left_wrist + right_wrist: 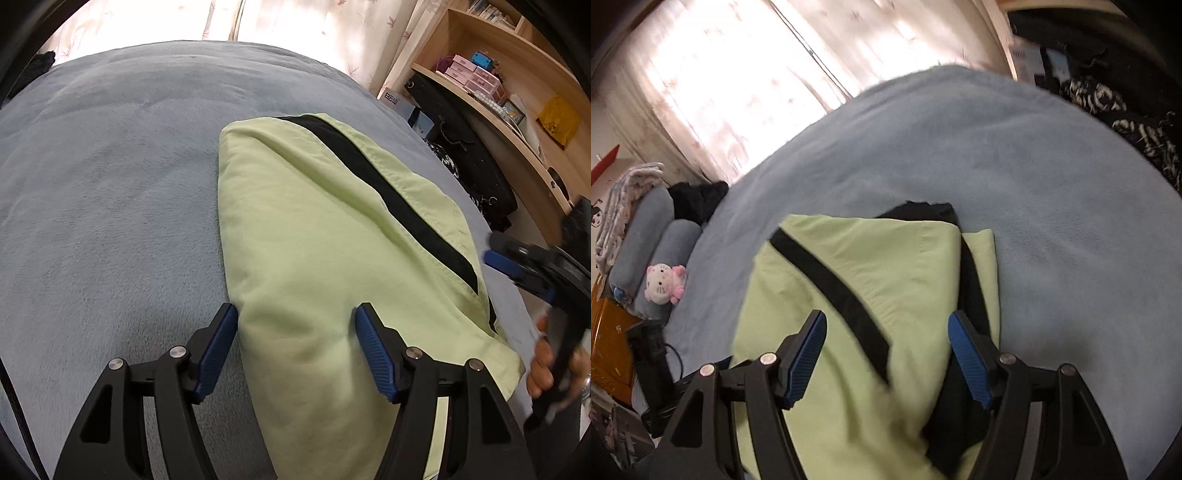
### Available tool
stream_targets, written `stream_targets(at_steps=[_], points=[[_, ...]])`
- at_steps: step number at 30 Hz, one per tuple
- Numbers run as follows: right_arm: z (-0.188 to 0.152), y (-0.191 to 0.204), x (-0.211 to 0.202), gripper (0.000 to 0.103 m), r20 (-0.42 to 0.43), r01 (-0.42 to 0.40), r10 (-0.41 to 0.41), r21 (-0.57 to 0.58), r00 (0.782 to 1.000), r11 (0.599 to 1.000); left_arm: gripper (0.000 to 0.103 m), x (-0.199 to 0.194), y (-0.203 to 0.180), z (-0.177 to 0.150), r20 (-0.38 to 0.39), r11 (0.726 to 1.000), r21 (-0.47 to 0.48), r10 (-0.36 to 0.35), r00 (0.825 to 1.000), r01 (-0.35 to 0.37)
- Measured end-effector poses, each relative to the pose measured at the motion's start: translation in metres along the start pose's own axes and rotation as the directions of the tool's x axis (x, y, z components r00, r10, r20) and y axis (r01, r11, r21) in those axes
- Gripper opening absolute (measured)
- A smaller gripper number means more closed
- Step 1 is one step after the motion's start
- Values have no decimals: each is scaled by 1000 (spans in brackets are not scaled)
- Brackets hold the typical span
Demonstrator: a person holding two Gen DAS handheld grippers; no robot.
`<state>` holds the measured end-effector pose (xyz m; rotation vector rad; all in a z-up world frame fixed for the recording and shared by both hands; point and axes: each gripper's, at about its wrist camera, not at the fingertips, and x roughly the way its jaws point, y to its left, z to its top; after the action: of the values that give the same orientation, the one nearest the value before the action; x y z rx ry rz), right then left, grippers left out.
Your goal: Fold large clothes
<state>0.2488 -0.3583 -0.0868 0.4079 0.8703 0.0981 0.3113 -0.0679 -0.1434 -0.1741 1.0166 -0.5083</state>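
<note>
A light green garment (325,236) with a black stripe (388,192) lies folded into a compact bundle on the blue-grey bed cover (110,192). My left gripper (295,317) is open just above the garment's near left edge, holding nothing. The right gripper (509,258) shows at the right edge of the left wrist view, past the garment's right side. In the right wrist view the same garment (886,266) lies below my open, empty right gripper (886,325), with black fabric (923,212) showing at its far edge.
The bed cover (1034,184) spreads wide around the garment. A wooden shelf (498,74) with boxes stands right of the bed, with dark bags (465,147) below it. Rolled pillows (653,229) and a plush toy (663,282) lie at the bed's left. Curtains (738,74) hang behind.
</note>
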Motion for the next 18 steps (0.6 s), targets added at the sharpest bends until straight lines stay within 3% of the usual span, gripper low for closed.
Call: stream_targets(at_steps=[6,9,12,14,18], points=[[16,-28,34,67,-125,-33,43,83,991,996,67,3,3,4,-16,1000,9,-20,1000,20],[18,-34,48,45,-172,-94,113,113,979,989,68,4,4,5,-17,1000,6,-24,1000,24],[22,-32,56,38,-173,-108,122,85,977,990,68,6,4,5,-16,1000,3,-26,1000,26],[26,-29,61,10,-160,-78,86,56,983,995,69,7,4,5,-17,1000,3,-23,1000,23],[34,-12,53,5,-99,13,-18,-54,995,998,69,7,0,7,-23,1000,20,-11,1000,12]])
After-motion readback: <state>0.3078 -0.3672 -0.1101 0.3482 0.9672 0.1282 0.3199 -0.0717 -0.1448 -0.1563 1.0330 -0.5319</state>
